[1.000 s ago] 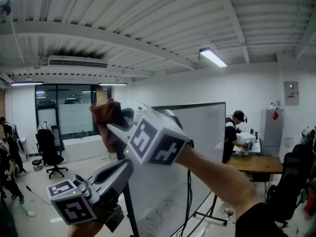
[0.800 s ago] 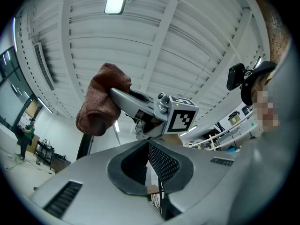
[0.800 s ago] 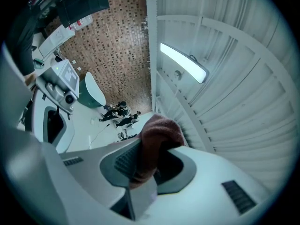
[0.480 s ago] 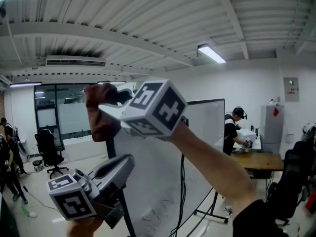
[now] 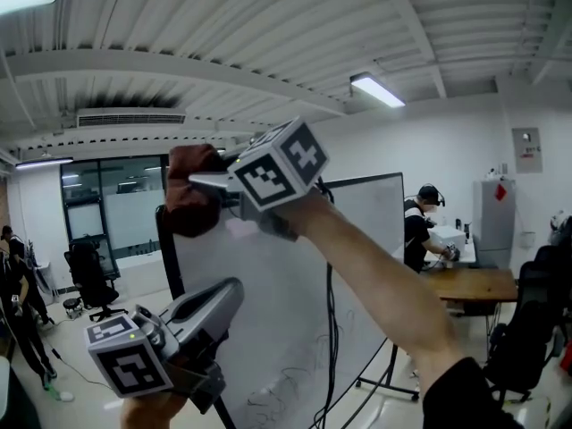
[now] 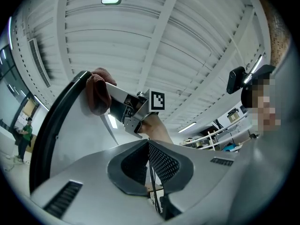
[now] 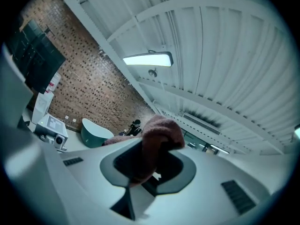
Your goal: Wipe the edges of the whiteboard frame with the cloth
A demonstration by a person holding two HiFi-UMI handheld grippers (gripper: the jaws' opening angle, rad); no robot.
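Over the last second the right tool has rolled at the wrist - its marker cube now faces a different way - and the cloth, clamped between its jaws, sits pressed over the upper corner of the whiteboard frame. That suggests the wipe is turning the corner, with the dark side edge below probably next. The left tool hangs low beside that edge, jaws together on nothing - apparently idle.
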